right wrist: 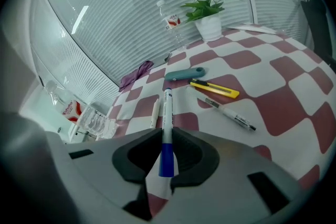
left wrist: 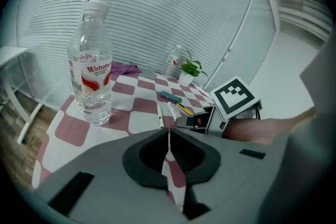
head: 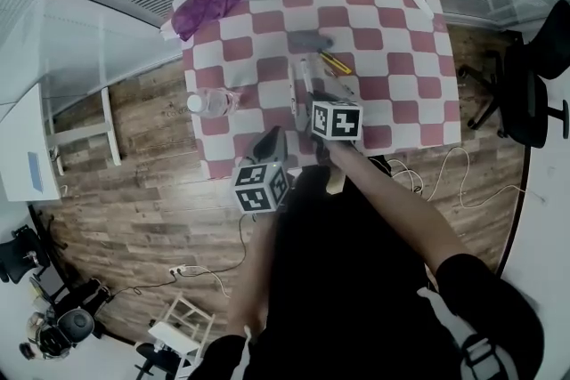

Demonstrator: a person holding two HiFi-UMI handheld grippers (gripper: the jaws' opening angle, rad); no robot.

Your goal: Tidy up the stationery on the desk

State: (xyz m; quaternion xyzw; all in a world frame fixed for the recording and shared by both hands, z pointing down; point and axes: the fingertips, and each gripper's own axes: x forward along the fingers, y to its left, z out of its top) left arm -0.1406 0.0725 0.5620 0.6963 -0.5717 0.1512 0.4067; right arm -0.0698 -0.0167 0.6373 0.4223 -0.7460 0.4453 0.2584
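My right gripper point(right wrist: 166, 137) is shut on a white marker with a blue cap point(right wrist: 167, 108), which sticks out ahead of the jaws over the checkered tablecloth point(right wrist: 273, 107). Ahead of it lie a white pen point(right wrist: 155, 112), a teal case point(right wrist: 184, 74), a yellow utility knife point(right wrist: 214, 88) and a grey-tipped pen point(right wrist: 229, 113). In the head view the right gripper point(head: 307, 98) is over the table's near middle. My left gripper point(left wrist: 168, 131) is shut with nothing in it. In the head view the left gripper point(head: 267, 145) sits at the table's front edge.
A clear water bottle point(left wrist: 92, 76) stands near the table's left edge. A potted plant point(right wrist: 206, 10) and a second bottle point(right wrist: 168, 21) stand at the far edge, and a purple cloth point(head: 209, 4) lies at the far left corner. An office chair point(head: 534, 93) stands right of the table.
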